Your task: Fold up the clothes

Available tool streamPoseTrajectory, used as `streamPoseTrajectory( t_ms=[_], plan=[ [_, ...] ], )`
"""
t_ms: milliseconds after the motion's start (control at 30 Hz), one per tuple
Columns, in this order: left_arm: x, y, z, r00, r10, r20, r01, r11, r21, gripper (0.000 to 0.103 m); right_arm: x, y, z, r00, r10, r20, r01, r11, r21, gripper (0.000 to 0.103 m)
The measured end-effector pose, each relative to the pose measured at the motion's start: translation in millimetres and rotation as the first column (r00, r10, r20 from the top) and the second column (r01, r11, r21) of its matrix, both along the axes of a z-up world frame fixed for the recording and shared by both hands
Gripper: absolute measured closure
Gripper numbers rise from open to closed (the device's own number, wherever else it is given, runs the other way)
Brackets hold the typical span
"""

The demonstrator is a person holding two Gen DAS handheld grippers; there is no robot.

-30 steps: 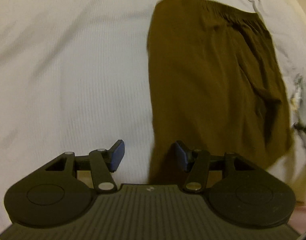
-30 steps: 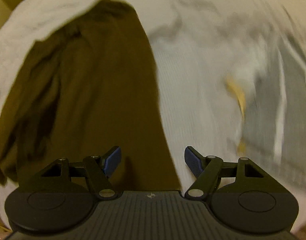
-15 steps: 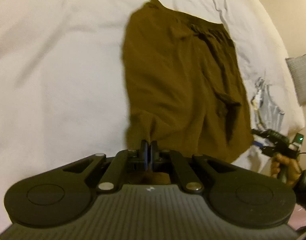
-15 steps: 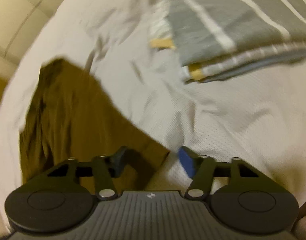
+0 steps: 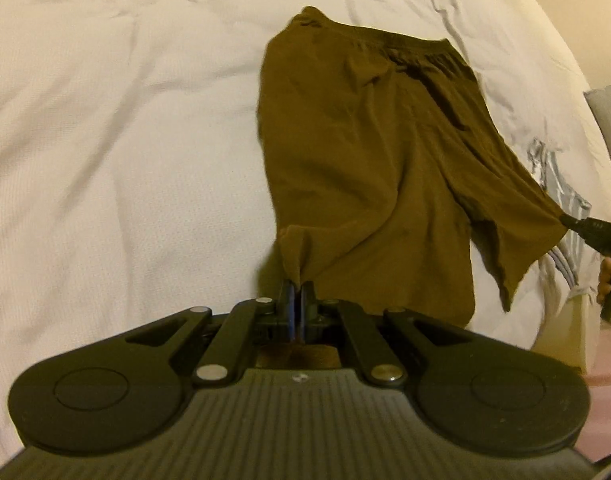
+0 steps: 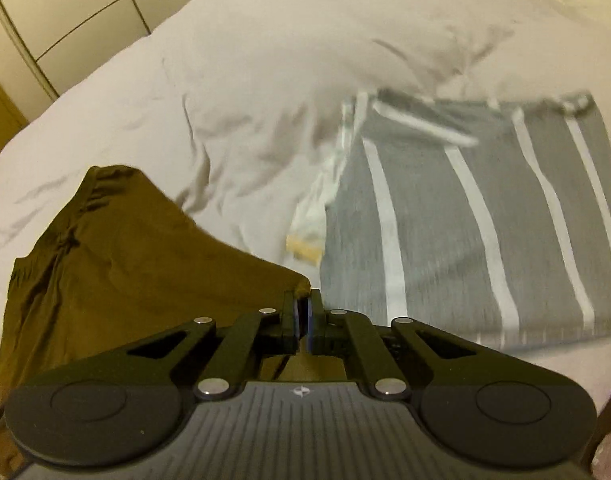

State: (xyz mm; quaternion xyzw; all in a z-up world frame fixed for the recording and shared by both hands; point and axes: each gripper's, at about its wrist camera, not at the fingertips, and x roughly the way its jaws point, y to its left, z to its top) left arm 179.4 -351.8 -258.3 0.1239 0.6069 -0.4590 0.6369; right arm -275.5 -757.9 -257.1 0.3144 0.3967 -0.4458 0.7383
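Olive-brown shorts (image 5: 369, 152) lie on a white bed sheet (image 5: 117, 128), waistband at the far end. My left gripper (image 5: 295, 300) is shut on the near left hem corner, which bunches up between the fingers. In the right wrist view my right gripper (image 6: 303, 312) is shut on the other hem corner of the shorts (image 6: 117, 264). The left wrist view shows that corner pulled out to the right by the right gripper (image 5: 593, 232), with a hand behind it.
A folded grey garment with white stripes (image 6: 485, 220) lies on the bed right of the shorts, with a white printed garment (image 5: 557, 184) next to it. The bed's edge and a tiled wall (image 6: 65, 12) are at the far left of the right wrist view.
Both grippers were open a second ago. The left one shut on the near hem corner first, then the right one shut on the other corner; both corners are now lifted and pulled apart.
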Motion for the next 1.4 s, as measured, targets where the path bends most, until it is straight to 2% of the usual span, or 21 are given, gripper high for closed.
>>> streamPoseTrajectory(
  t_ms=[67, 133, 200, 267, 333, 400, 433, 500, 533, 633, 700, 767, 833, 900, 1033, 1133, 1233, 1267, 1333, 1367, 1400],
  plan=[
    [-4, 3, 3, 1.000, 0.025, 0.001, -0.025, 1.000, -0.002, 0.103, 3, -10, 11, 0.998, 0.040, -0.055, -0.043, 0.997, -0.061, 0.065],
    [-9, 6, 5, 0.999, 0.045, -0.001, -0.045, 0.999, -0.004, 0.103, 17, 12, 21, 0.988, 0.078, -0.137, -0.099, 0.982, -0.159, 0.064],
    [-13, 10, 2, 0.998, 0.059, -0.015, -0.059, 0.998, -0.007, 0.102, 31, 48, 31, 0.980, 0.172, -0.101, -0.188, 0.964, -0.186, 0.064],
    [-18, 14, -3, 0.998, 0.061, -0.033, -0.061, 0.998, -0.013, 0.100, 44, 85, 35, 0.959, 0.284, -0.003, -0.282, 0.950, -0.133, 0.064],
    [-23, 17, -8, 0.997, 0.052, -0.052, -0.053, 0.998, -0.022, 0.095, 61, 127, 26, 0.904, 0.412, 0.115, -0.412, 0.911, -0.022, 0.064],
    [-27, 20, -15, 0.997, 0.035, -0.073, -0.038, 0.999, -0.040, 0.073, 81, 170, 14, 0.823, 0.524, 0.220, -0.547, 0.835, 0.058, 0.066],
    [-28, 21, -18, 0.996, 0.024, -0.081, -0.029, 0.998, -0.051, 0.069, 92, 191, 8, 0.775, 0.583, 0.242, -0.613, 0.787, 0.067, 0.066],
    [-30, 21, -26, 0.996, -0.013, -0.089, 0.007, 0.998, -0.067, 0.067, 112, 220, -6, 0.712, 0.647, 0.273, -0.684, 0.727, 0.060, 0.065],
    [-30, 20, -30, 0.995, -0.038, -0.092, 0.031, 0.997, -0.075, 0.067, 121, 227, -14, 0.705, 0.649, 0.286, -0.690, 0.721, 0.067, 0.065],
    [-28, 18, -43, 0.989, -0.108, -0.103, 0.100, 0.991, -0.086, 0.072, 141, 226, -39, 0.741, 0.583, 0.333, -0.644, 0.757, 0.108, 0.063],
    [-27, 17, -47, 0.982, -0.154, -0.112, 0.143, 0.985, -0.100, 0.088, 153, 220, -55, 0.765, 0.530, 0.366, -0.608, 0.782, 0.139, 0.063],
    [-24, 18, -45, 0.976, -0.185, -0.118, 0.170, 0.977, -0.125, 0.092, 155, 210, -63, 0.787, 0.471, 0.399, -0.571, 0.801, 0.181, 0.063],
    [-19, 22, -38, 0.973, -0.198, -0.119, 0.178, 0.971, -0.162, 0.093, 152, 199, -62, 0.800, 0.412, 0.435, -0.536, 0.817, 0.212, 0.056],
    [-11, 28, -35, 0.972, -0.194, -0.130, 0.168, 0.968, -0.189, 0.093, 147, 191, -56, 0.806, 0.380, 0.453, -0.509, 0.837, 0.202, 0.044],
    [0, 39, -41, 0.973, -0.166, -0.159, 0.132, 0.970, -0.204, 0.094, 138, 184, -52, 0.806, 0.352, 0.476, -0.479, 0.860, 0.175, 0.040],
    [2, 45, -55, 0.975, -0.121, -0.185, 0.085, 0.978, -0.192, 0.094, 149, 181, -64, 0.794, 0.385, 0.470, -0.520, 0.831, 0.198, 0.040],
    [-2, 47, -63, 0.976, -0.092, -0.196, 0.055, 0.981, -0.188, 0.087, 159, 182, -74, 0.782, 0.384, 0.491, -0.545, 0.804, 0.238, 0.039],
    [-4, 46, -62, 0.976, -0.094, -0.198, 0.056, 0.980, -0.189, 0.083, 160, 181, -74, 0.779, 0.372, 0.505, -0.546, 0.799, 0.252, 0.040],
    [-7, 44, -62, 0.975, -0.097, -0.201, 0.058, 0.980, -0.192, 0.078, 160, 182, -73, 0.777, 0.352, 0.522, -0.545, 0.791, 0.278, 0.056],
    [-8, 42, -62, 0.974, -0.098, -0.203, 0.058, 0.979, -0.193, 0.075, 160, 182, -74, 0.777, 0.344, 0.527, -0.548, 0.782, 0.297, 0.079],
    [-10, 41, -61, 0.974, -0.100, -0.205, 0.059, 0.979, -0.195, 0.072, 160, 183, -73, 0.779, 0.349, 0.521, -0.552, 0.776, 0.306, 0.096]
  ],
)
